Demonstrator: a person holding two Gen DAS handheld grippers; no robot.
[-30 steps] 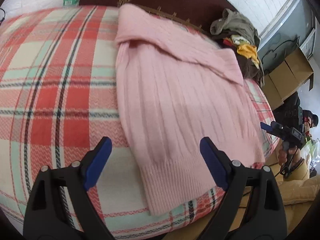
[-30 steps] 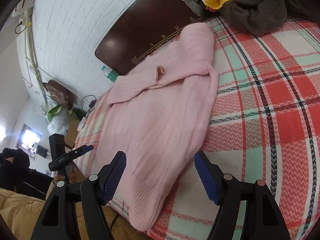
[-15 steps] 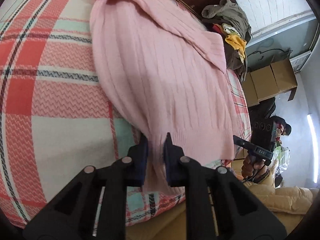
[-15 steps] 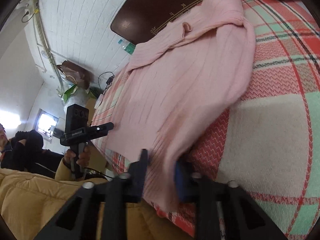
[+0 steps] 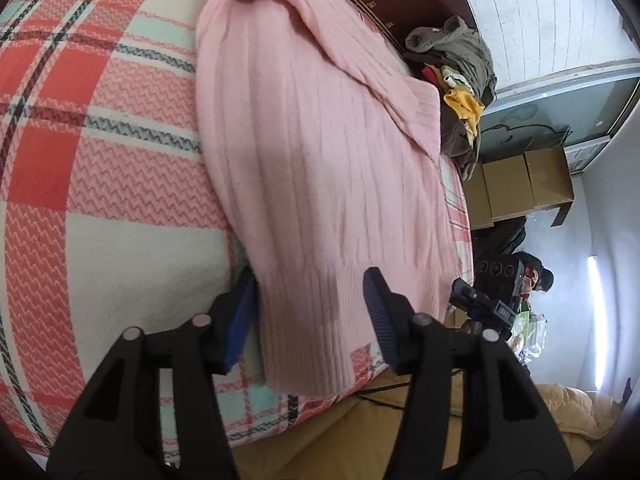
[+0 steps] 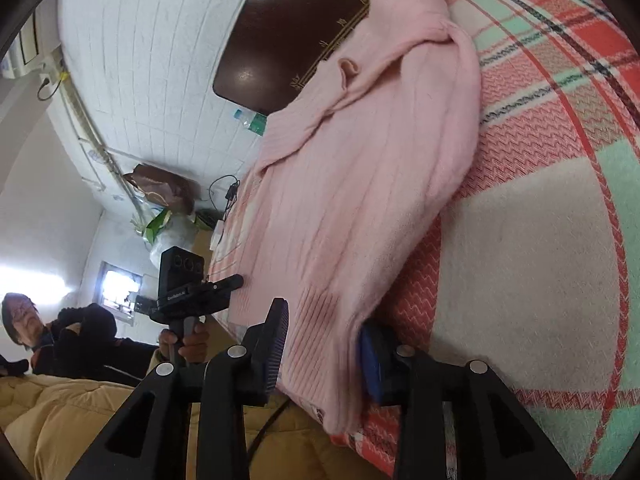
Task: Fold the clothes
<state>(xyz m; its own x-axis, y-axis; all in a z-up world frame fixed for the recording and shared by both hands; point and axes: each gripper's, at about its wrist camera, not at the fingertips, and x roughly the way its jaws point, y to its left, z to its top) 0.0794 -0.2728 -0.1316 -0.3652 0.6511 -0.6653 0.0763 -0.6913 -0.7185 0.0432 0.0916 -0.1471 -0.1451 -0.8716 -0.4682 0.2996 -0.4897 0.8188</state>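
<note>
With jaws of left gripper (image 5: 310, 320) and right gripper (image 6: 326, 350) just reopened, apart astride the hem of pink sweater (image 5: 320, 152), long axis running away toward headboard (image 6: 280, 36).

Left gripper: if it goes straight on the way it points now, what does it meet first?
Most likely the pink sweater: its ribbed hem already lies between the jaws of the left gripper, which have just been opening. Beyond it is only the plaid blanket.
</note>
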